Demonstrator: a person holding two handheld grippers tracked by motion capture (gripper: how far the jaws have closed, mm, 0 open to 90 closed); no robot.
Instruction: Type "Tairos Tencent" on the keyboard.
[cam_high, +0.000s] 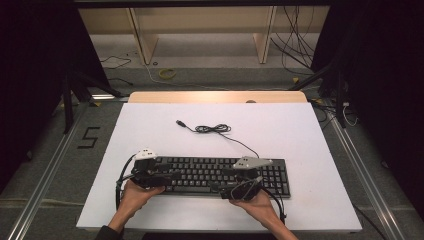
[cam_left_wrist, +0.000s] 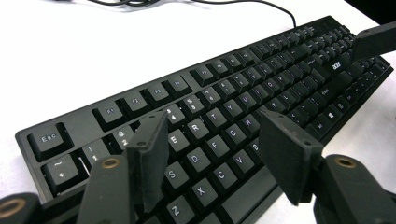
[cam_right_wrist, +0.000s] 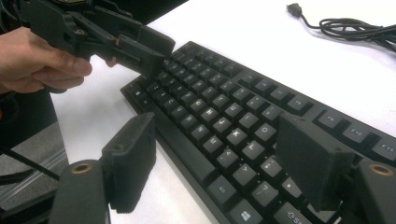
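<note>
Black plastic full-size keyboard (cam_high: 220, 175) lies low-centre on our white tabletop (cam_high: 280, 125), left gripper (cam_left_wrist: 212, 156) and right gripper (cam_right_wrist: 217, 161) both spread apart, unclamped, grey floor (cam_high: 210, 75) beyond.

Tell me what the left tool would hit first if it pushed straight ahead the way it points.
Probably the keyboard: the open left tool hangs just over its letter keys, angled down along them, nothing between the jaws. Depth is hard to judge.

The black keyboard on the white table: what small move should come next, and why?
Probably lift both grippers clear. The black keyboard lies flat on the white table, and the left gripper and right gripper stand open over its keys, gripping nothing.
</note>
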